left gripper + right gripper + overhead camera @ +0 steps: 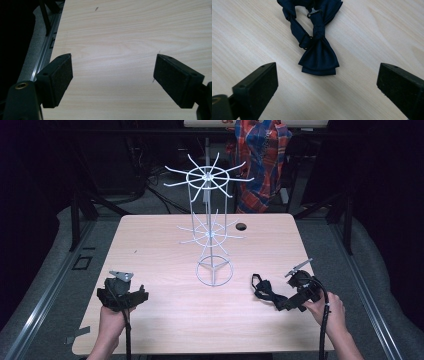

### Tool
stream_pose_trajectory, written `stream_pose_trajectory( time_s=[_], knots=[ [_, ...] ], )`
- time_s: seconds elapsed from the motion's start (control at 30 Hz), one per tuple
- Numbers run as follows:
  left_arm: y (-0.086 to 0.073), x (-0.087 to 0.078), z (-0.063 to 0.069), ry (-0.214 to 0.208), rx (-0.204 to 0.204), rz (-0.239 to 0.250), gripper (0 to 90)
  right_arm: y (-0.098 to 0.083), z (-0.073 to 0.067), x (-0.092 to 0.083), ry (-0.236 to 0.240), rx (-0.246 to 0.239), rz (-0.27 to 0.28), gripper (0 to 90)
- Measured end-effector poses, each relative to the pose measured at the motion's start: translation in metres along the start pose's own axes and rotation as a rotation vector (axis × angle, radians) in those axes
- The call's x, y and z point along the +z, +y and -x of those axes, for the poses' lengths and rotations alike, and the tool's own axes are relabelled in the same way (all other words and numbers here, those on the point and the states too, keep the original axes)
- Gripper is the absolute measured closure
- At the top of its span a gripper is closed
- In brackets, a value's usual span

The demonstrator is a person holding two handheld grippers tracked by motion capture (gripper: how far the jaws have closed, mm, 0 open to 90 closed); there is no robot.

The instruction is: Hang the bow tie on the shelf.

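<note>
Bow tie (319,56), dark navy with its strap looped, lies flat near the table's (165,320) right edge, just ahead of the right gripper (325,85), jaws wide, touching nothing.

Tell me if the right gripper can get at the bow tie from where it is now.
Probably yes. The right gripper has its jaws wide open with the dark bow tie lying flat on the table just ahead of them, and nothing between.
</note>
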State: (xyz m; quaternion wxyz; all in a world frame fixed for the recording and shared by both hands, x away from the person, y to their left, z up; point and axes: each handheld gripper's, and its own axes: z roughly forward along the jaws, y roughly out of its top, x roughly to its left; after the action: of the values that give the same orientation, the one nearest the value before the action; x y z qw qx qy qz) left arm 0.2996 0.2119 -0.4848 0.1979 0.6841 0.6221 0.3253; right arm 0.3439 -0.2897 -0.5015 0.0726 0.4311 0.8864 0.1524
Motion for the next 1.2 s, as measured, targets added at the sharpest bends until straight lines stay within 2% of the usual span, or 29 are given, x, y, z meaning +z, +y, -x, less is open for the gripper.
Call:
stream_pose_trajectory(
  time_s=[0.13,0.2,0.3,0.5,0.67,0.7,0.73,0.77,0.8,0.9,1.0,1.03,1.07,1.2],
  knots=[
    [0.000,0.001,0.001,-0.003,0.002,0.000,16.2,0.001,0.002,0.001,0.004,-0.003,0.000,3.0],
    [0.000,0.001,0.001,-0.002,0.003,0.000,16.3,0.002,0.002,0.003,0.003,0.004,0.004,0.0],
    [0.000,0.002,0.001,-0.002,0.006,-0.001,16.2,0.006,0.001,0.008,0.020,0.001,0.011,0.0],
    [0.000,0.003,0.001,0.002,0.002,-0.003,16.2,0.011,0.001,0.014,0.019,-0.018,-0.024,0.0],
    [0.001,0.003,0.002,0.001,0.007,-0.002,16.2,0.015,0.001,0.024,0.043,-0.011,-0.050,0.0],
    [0.001,0.003,0.002,0.001,0.008,-0.003,16.3,0.013,-0.002,0.029,0.054,0.033,0.005,0.0],
    [0.001,0.003,0.002,0.002,0.009,-0.003,16.2,0.017,0.001,0.027,0.042,-0.013,-0.051,0.0],
    [0.001,0.003,0.002,0.002,0.009,-0.003,16.3,0.017,-0.001,0.029,0.040,0.013,-0.027,0.0],
    [0.001,0.003,0.002,0.003,0.008,-0.003,16.2,0.019,0.000,0.028,0.044,-0.007,-0.048,0.0],
    [0.001,0.003,0.002,0.004,0.007,-0.002,16.3,0.021,-0.001,0.031,0.052,-0.001,-0.055,0.0],
    [0.001,0.003,0.003,0.002,0.011,-0.006,16.2,0.023,-0.003,0.036,0.055,0.015,-0.045,0.0],
    [0.001,0.003,0.003,0.002,0.013,-0.006,16.2,0.024,-0.002,0.037,0.053,0.003,-0.053,0.0],
    [0.001,0.003,0.003,0.002,0.013,-0.006,16.3,0.023,-0.004,0.041,0.071,0.049,-0.010,0.0],
    [0.001,0.003,0.004,0.003,0.014,-0.004,16.2,0.026,-0.002,0.044,0.066,0.038,-0.015,0.0]
  ],
)
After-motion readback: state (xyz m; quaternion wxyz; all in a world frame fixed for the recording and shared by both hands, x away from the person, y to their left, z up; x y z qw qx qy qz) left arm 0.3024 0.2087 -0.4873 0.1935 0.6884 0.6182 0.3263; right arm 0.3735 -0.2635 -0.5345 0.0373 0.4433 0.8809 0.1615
